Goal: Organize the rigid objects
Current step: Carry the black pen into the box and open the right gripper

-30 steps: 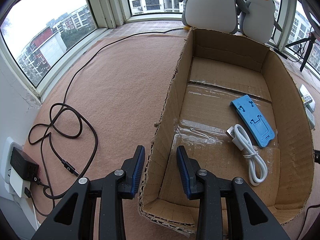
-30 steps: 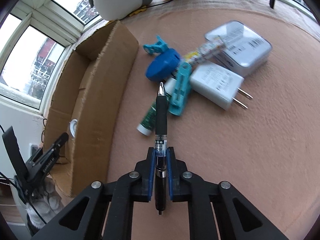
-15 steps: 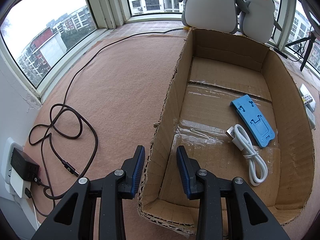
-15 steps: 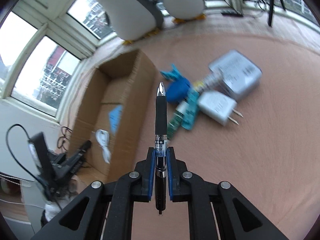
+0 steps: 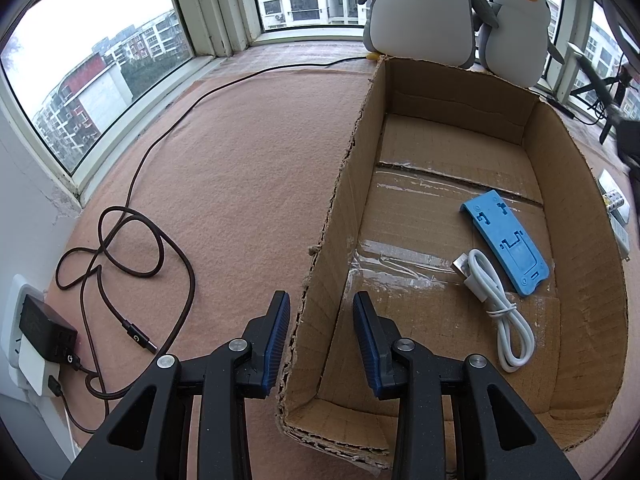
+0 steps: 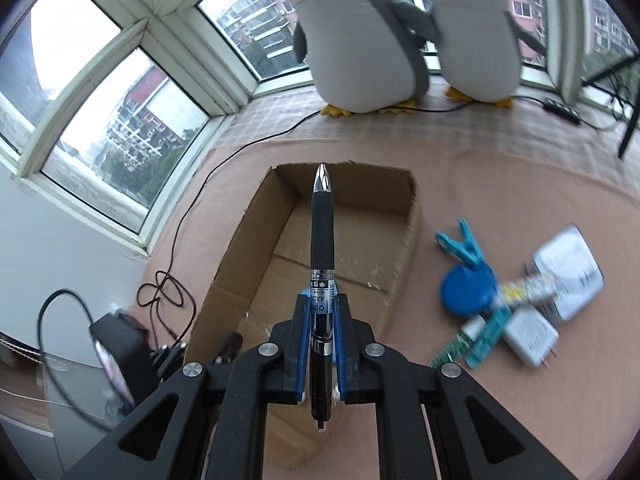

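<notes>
- Our right tool (image 6: 320, 320) clamps a black pen (image 6: 322, 240) low on its barrel, so most of its length sticks out ahead, silver tip forward. It hangs above the open cardboard box (image 6: 240, 248), lined up roughly with the box floor.
- Our left tool (image 5: 320, 340) straddles the box's near left wall (image 5: 320, 280); its blue pads stand narrowly apart on either side of the torn edge. We judge that it steadies the box, though we cannot tell whether both pads press the cardboard.
- Inside the box lie a blue phone stand (image 5: 504, 248) and a coiled white cable (image 5: 500, 312), touching each other.
- Out on the pink felt surface (image 6: 500, 184), beside the box, wait a teal clip (image 6: 460, 244), a blue round case (image 6: 466, 292), a white plug adapter (image 6: 530, 338) and other small things, blurred.
- Risks, as we judge them: the pen is smooth and gripped near one end, so it could swivel or slip in transit. Released from this height, it could bounce on the stand or roll against the cable. If the left tool loses the thin, ragged wall, the box could shift.
</notes>
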